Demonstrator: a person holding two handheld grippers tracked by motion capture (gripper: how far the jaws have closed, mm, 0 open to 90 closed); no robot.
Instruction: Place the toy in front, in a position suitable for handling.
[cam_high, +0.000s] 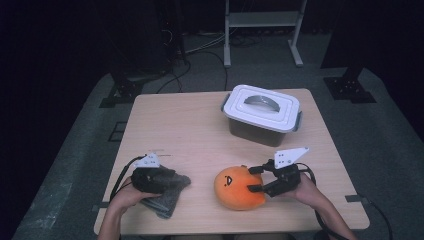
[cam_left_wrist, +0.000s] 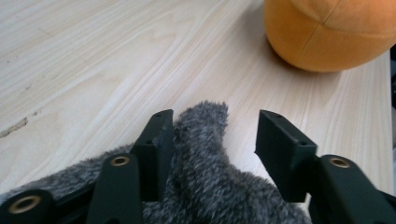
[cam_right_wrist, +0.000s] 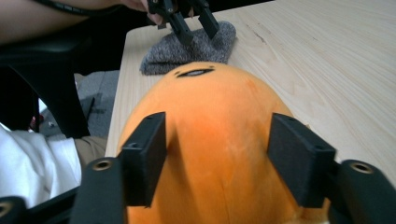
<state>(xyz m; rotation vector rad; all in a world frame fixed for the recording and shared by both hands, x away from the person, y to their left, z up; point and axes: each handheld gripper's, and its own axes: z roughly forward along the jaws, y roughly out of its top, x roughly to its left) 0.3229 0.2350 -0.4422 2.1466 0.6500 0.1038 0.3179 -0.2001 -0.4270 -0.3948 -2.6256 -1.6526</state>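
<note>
Left tongs (cam_left_wrist: 212, 154): jaws parted over the grey fuzzy cloth (cam_left_wrist: 205, 186), one pad touching its raised fold, the other standing clear of it; nothing clamped.
Right tongs (cam_right_wrist: 217, 158): jaws spread to either side of the orange plush toy (cam_right_wrist: 215, 135), pads at its flanks without visibly squeezing; no clear grip.
Grey fuzzy cloth: lying crumpled at the front left of the worktop (cam_high: 175, 130), under the left tongs (cam_high: 176, 179).
Orange plush toy: resting on the worktop at front centre, just beside the cloth, small black face marks on top; right tongs (cam_high: 252, 180) at its right side.
In the way: plush toy between the two tongs; cloth close to its left.
Farther off: lidded plastic storage box (cam_high: 261, 114), white lid with handle, grey clips, standing at the far right of the worktop, well apart from both tongs.
Edges: cloth and toy both near the front edge; cloth also near the left edge.
Open room: bare wood across the middle and far left.
Beyond: grey carpet (cam_high: 75, 165), cables and stand legs.
</note>
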